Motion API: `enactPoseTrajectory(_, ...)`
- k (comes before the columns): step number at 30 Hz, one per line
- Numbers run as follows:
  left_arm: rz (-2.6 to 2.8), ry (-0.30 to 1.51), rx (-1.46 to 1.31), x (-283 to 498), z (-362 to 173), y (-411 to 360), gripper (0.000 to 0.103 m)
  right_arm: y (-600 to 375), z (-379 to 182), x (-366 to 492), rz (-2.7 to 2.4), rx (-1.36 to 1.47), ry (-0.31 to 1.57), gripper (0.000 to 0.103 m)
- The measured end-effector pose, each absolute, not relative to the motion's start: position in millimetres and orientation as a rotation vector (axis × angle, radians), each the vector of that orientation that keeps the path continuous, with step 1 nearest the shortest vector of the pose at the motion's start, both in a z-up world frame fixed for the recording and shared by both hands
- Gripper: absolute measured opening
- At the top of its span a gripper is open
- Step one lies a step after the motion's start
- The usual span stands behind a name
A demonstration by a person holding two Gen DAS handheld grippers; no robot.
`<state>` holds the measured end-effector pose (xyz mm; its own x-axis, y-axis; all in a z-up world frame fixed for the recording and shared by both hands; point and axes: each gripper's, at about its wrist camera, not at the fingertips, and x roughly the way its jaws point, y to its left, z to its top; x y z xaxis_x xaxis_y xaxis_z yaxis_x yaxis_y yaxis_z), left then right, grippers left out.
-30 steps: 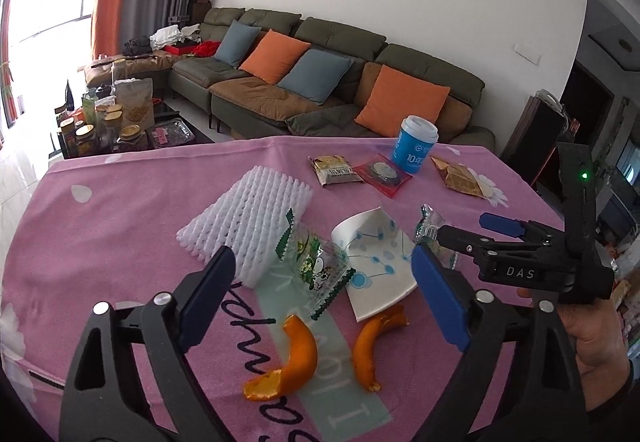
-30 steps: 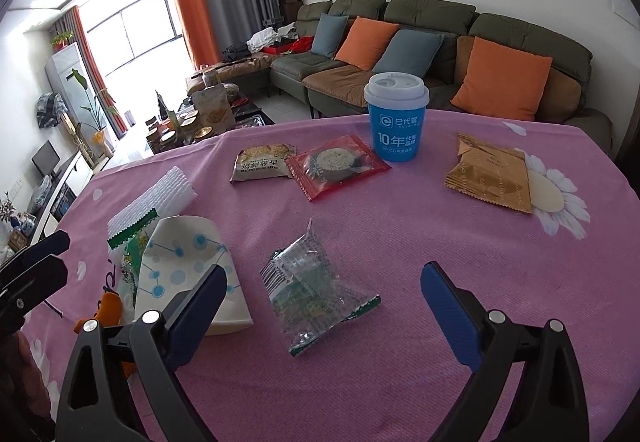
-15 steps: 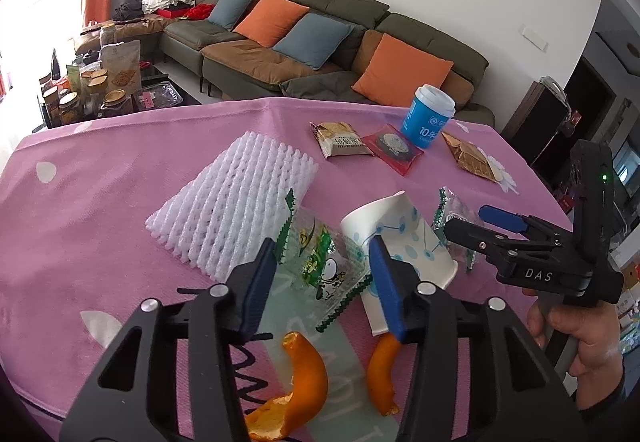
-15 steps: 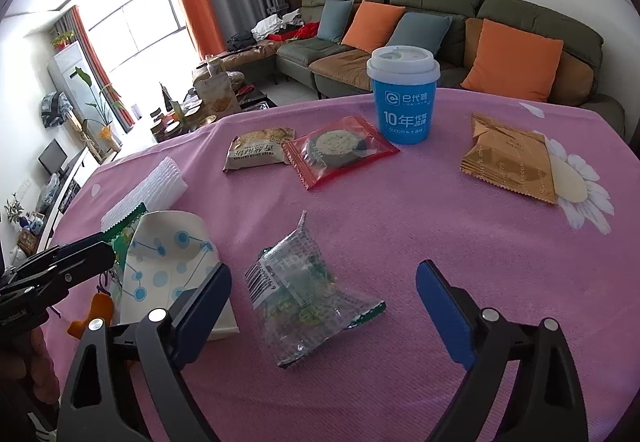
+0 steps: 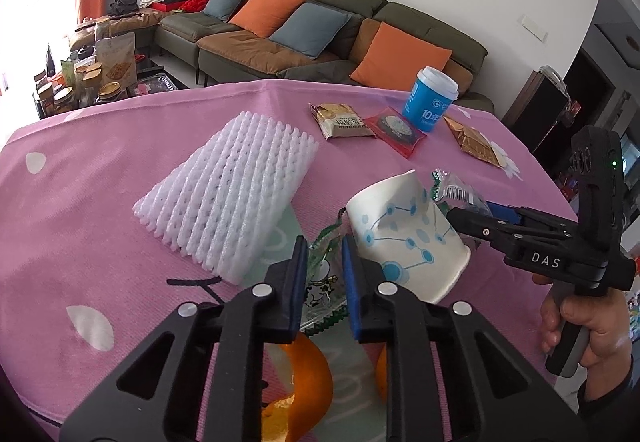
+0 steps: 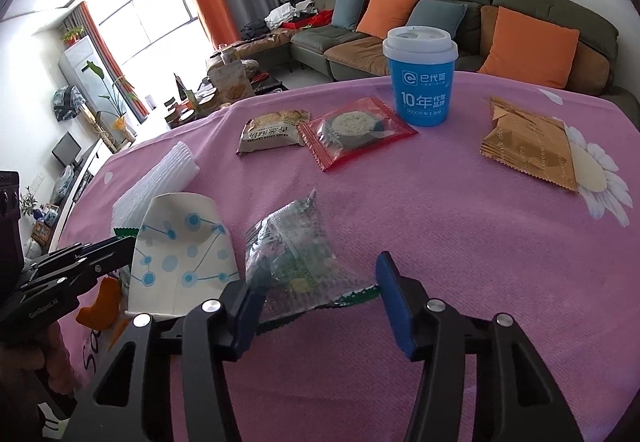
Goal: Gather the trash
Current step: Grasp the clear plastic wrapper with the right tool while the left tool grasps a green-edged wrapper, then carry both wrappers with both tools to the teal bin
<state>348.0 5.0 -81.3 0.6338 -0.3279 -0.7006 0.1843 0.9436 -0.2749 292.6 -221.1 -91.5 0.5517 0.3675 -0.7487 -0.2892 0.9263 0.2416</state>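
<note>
On the pink tablecloth my left gripper is closing. Its blue pads pinch a clear green-edged wrapper, which stands bunched up between them. Just to its right a white paper cup with blue dots lies on its side. Two orange peels lie under the left gripper's arms. My right gripper is closing too. A crinkled clear wrapper lies between its pads, which reach the wrapper's two ends without squeezing it. The right gripper also shows beyond the cup, held by a hand.
A white foam fruit net lies to the left of the cup. Farther back stand a blue lidded cup, a beige snack packet, a red biscuit packet and a gold packet. A sofa lies beyond the table.
My left gripper came down and its jaws narrowed onto the green-edged wrapper, which rose from flat to bunched. My right gripper's jaws narrowed around the crinkled wrapper.
</note>
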Motion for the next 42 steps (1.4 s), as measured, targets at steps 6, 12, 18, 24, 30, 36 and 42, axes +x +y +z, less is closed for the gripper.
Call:
enactPoseTrajectory(6, -0.285, 0.825, -0.201, 346.7, -80.0, 11.7, 0.012, -222.2, -87.9, 289.1, 0.39, 0.099, 0.894, 0.049)
enactPoseTrajectory(12, -0.263, 0.785, -0.212, 341.0, -69.8, 20.4, 0.012, -227.7, -78.8, 286.3, 0.373, 0.114, 0.862, 0.032)
enactPoseTrajectory(18, -0.253, 0.745, -0.224, 329.1, -55.2, 30.6, 0.012, -227.9, -69.8, 282.3, 0.36, 0.107, 0.848, 0.031)
enactPoseTrajectory(24, -0.25, 0.689, -0.232, 309.1, -34.3, 40.6, 0.012, -226.1, -57.4, 270.2, 0.358, 0.104, 0.818, 0.031)
enactPoseTrajectory(30, -0.245, 0.639, -0.238, 280.7, -14.1, 53.4, 0.012, -223.4, -40.7, 249.5, 0.363, 0.094, 0.783, 0.031)
enactPoseTrajectory(36, -0.216, 0.591, -0.247, 240.5, 4.3, 73.1, 0.012, -209.5, -18.4, 222.6, 0.397, 0.07, 0.74, 0.031)
enactPoseTrajectory(42, -0.174, 0.533, -0.256, 187.7, 22.6, 98.3, 0.012, -180.4, 1.6, 188.9, 0.467, 0.041, 0.697, 0.031)
